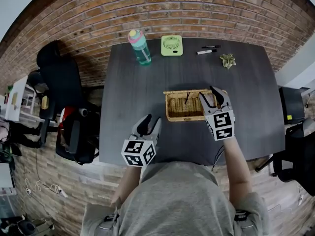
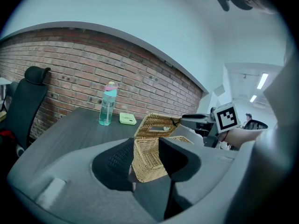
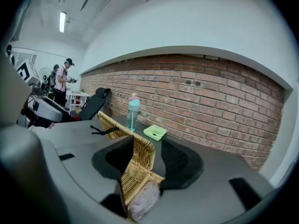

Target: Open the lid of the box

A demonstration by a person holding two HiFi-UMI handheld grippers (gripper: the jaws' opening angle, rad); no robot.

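Observation:
A wicker box (image 1: 183,109) stands on the dark table (image 1: 142,92), its lid (image 2: 154,126) swung up and standing on edge. My right gripper (image 1: 210,97) reaches over the box's right end. In the right gripper view the lid's rim (image 3: 140,148) passes between the wide jaws of this gripper (image 3: 145,157); the pads do not visibly press on it. A black cord loop (image 3: 103,131) hangs from the lid. A pale bundle (image 3: 144,200) lies in the box. My left gripper (image 1: 148,127) hovers open and empty near the table's front edge, apart from the box (image 2: 148,160).
At the table's far side stand a teal bottle (image 1: 140,47), a green mini fan (image 1: 172,45), two markers (image 1: 207,49) and a small plant figure (image 1: 227,60). Black chairs (image 1: 61,82) stand left of the table. A brick wall (image 1: 147,9) runs behind.

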